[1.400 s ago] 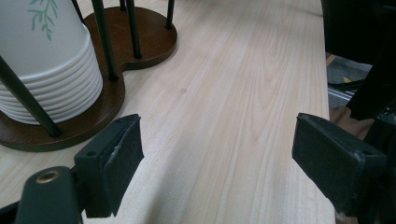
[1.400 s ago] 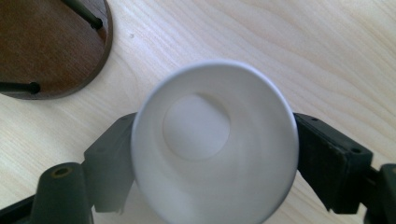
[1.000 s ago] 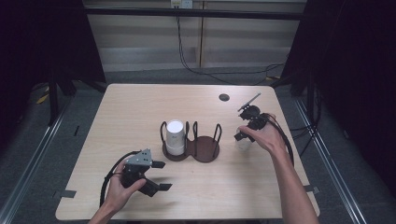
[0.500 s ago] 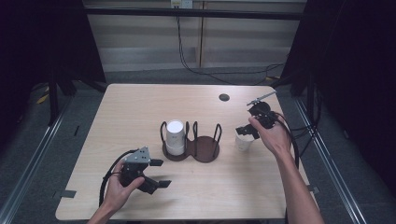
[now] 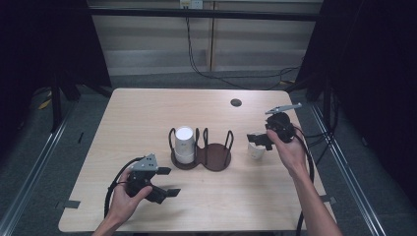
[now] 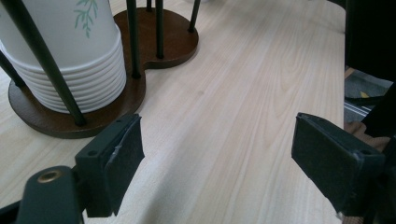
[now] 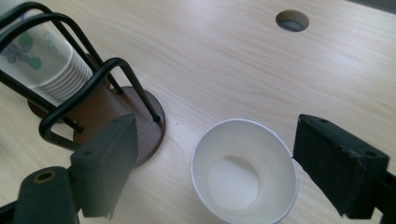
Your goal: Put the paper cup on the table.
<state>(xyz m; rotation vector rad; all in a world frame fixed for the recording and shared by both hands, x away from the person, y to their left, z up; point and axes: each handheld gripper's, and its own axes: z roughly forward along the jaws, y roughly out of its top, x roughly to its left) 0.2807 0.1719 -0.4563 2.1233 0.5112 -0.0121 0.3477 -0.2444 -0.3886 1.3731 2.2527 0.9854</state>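
Observation:
A single white paper cup (image 5: 255,150) stands upright on the table, mouth up. My right gripper (image 5: 259,140) hovers just above and beside it, open; in the right gripper view the cup (image 7: 245,170) lies low between the wide-spread jaws, untouched. A dark wooden cup holder (image 5: 216,156) with black wire posts sits mid-table. Its left bay holds an upside-down stack of white cups (image 5: 184,143); its right bay is bare. My left gripper (image 5: 172,182) rests open near the front left, its jaws pointing at the stack of cups (image 6: 70,51) and the holder base (image 6: 156,28).
The light wooden table (image 5: 147,113) has a round cable hole (image 5: 236,103) at the back right, which is the hole (image 7: 292,21) in the right gripper view. Cables trail from both grippers. Dark floor and metal rails surround the table.
The right hand has drawn back to the right and turned, and the white cup now shows standing on the table by its jaws. The left gripper has hardly moved.

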